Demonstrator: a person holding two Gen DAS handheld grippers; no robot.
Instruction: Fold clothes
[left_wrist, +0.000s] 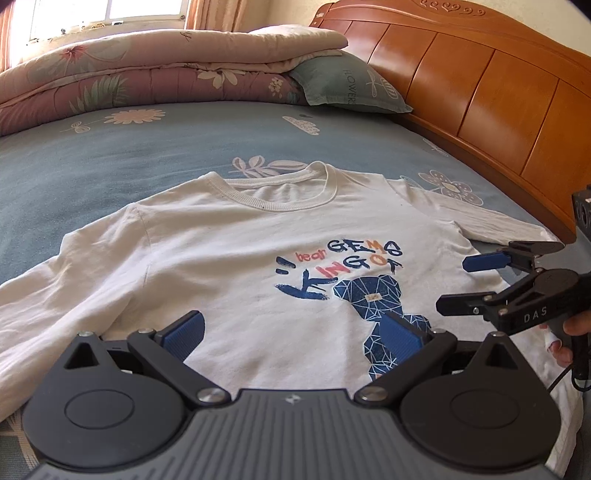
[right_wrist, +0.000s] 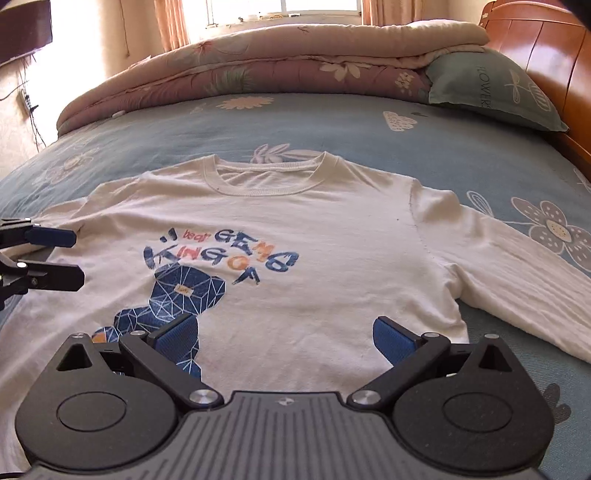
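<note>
On the bed sheet (right_wrist: 332, 125) our white shirt (right_wrist: 314, 229) lies flat, print up, sleeves spread (no fold made yet). Above its lower half we hold the left gripper (left_wrist: 291, 328) and right gripper (right_wrist: 284, 336), jaws wide apart, empty.

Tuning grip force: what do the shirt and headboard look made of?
Shirt: soft knit, likely cotton, matte; ribbed collar and fine wrinkles show it. Headboard: wood or wood veneer, glossy orange-brown varnish; panel seams and highlights show it.
</note>
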